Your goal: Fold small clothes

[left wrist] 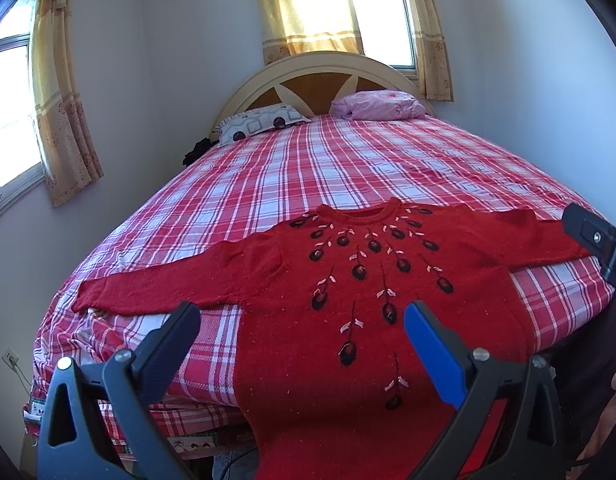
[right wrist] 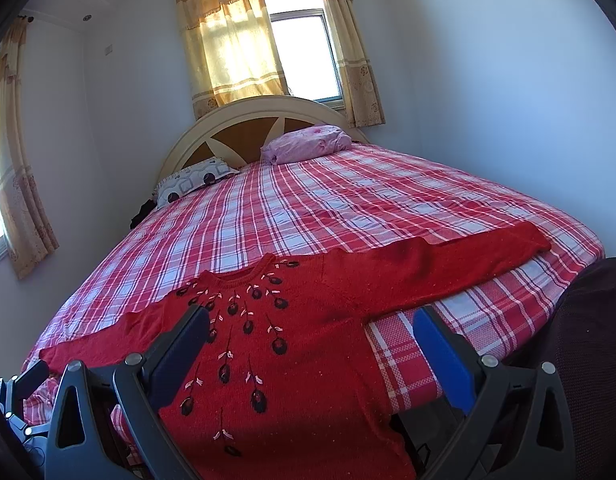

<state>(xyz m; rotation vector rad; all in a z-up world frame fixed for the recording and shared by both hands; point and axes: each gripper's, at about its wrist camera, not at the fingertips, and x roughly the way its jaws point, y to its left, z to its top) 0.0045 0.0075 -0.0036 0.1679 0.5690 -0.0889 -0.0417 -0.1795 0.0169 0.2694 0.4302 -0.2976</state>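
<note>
Left wrist view: left tool (left wrist: 302,314) and right tool (right wrist: 309,320) hover spread wide, ungripping, above the red sweater (left wrist: 347,280).

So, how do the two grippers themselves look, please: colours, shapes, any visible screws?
The left gripper and the right gripper look alike: dark grey plastic frames with triangular cut-outs, silver round screws at the joints, and two flat tapered fingers. One finger pad is dark navy, the other bright blue. No cables or markings are visible on them.

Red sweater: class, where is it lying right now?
The red sweater lies spread flat at the foot of the checked bed, sleeves out, hem hanging over the near edge.
</note>
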